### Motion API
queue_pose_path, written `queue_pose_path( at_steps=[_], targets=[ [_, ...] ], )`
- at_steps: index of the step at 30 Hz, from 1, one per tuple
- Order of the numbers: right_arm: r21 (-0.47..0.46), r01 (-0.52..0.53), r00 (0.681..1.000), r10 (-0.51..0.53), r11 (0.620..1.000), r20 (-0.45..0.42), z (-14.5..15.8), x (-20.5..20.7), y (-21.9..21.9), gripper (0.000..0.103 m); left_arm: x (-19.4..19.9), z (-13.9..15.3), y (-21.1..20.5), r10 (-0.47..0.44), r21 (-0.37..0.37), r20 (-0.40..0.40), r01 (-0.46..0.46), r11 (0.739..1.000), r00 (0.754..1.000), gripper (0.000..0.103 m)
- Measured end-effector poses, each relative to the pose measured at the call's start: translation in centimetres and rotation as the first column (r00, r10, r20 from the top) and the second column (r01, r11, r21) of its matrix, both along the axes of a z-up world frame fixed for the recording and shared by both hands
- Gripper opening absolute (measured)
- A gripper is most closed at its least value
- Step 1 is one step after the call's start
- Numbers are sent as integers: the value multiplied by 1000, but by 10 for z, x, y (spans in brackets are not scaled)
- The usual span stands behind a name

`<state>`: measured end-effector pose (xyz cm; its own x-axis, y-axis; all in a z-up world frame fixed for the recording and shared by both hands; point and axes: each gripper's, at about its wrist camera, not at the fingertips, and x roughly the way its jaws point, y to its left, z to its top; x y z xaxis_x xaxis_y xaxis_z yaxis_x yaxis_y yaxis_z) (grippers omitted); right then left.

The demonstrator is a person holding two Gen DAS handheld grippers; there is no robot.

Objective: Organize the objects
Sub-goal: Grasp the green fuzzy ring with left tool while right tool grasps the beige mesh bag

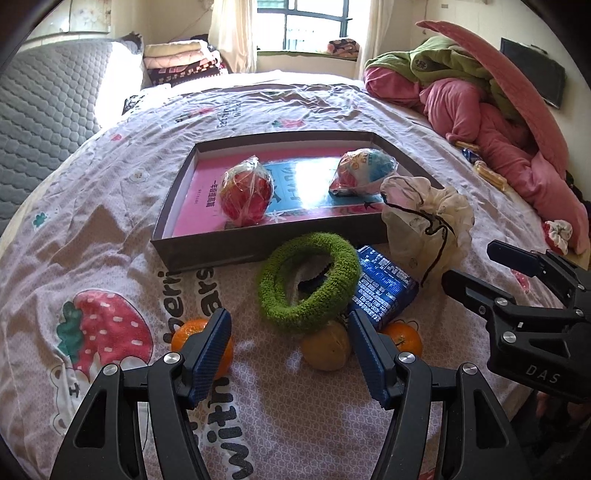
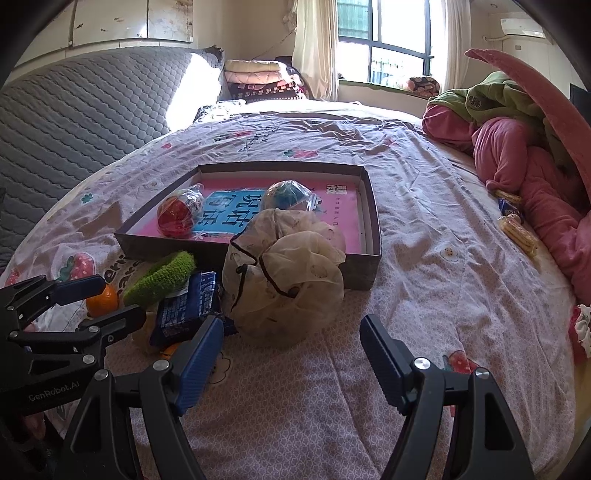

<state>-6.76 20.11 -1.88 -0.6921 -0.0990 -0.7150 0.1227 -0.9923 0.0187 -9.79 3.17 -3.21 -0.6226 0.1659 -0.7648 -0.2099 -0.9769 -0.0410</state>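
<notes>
Bedspread clutter half hides one orange (image 1: 404, 338) behind left tongs (image 1: 290, 354).

Pretty lived-in bedroom here. Big bed (image 2: 424, 229) takes up most of it, covered with a pale quilt printed with strawberries and lettering. Grey quilted headboard (image 2: 85, 122) runs along the left side, with a strip of sun hitting it. Dark-framed window (image 2: 391, 40) at the far end, cream curtains (image 2: 314, 48) hanging beside it, bright daylight pouring in. Folded blankets (image 2: 258, 83) stacked in the corner. Heap of pink and green bedding (image 1: 476, 99) on the right. Air conditioner (image 2: 522, 27) up on the cream wall.
</notes>
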Motion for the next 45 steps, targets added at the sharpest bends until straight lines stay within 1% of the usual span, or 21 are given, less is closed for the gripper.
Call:
queue_pose_path(
  at_steps=[12,15,18,24,34,35,37,39,40,41,42,43,45],
  targets=[
    [-7,14,1000,-14,1000,10,-2,-14,4,76,-10,-7,1,5,-7,5,-4,1000,1000,67],
    [-15,14,1000,-14,1000,21,-3,-20,6,76,-13,-8,0,10,-16,-7,-10,1000,1000,67],
    [-26,17,999,-16,1000,31,-5,-26,8,76,-18,-11,0,8,-3,2,-8,1000,1000,67],
    [-41,9,999,-7,999,51,-10,-35,6,76,-23,-11,5,3,-29,-15,-3,1000,1000,67],
    [-24,-16,999,17,1000,51,-12,-37,-1,75,-32,-13,2,18,-9,-2,-18,1000,1000,66],
    [-22,-18,999,19,1000,50,-12,-37,-1,73,-33,-13,1,19,-6,0,-19,1000,1000,66],
    [-18,-24,998,25,1000,50,-12,-38,-3,68,-35,-14,0,22,3,8,-22,1000,1000,61],
    [-6,-27,998,27,1000,48,-13,-39,-5,59,-37,-16,0,15,17,21,-15,1000,1000,51],
    [-5,-30,998,30,1000,47,-13,-39,-5,56,-38,-17,0,14,22,24,-15,1000,1000,50],
    [-4,-34,998,34,999,46,-13,-39,-6,51,-38,-17,0,13,23,25,-14,1000,1000,49],
    [0,-35,998,35,999,43,-12,-39,-7,45,-38,-18,1,13,22,25,-13,1000,1000,44],
    [6,-37,999,37,999,39,-12,-40,-8,43,-38,-19,1,12,16,25,-13,1000,1000,42],
    [15,-43,999,43,999,30,-11,-39,-9,33,-38,-19,1,18,6,19,-18,1000,1000,29]
  ],
)
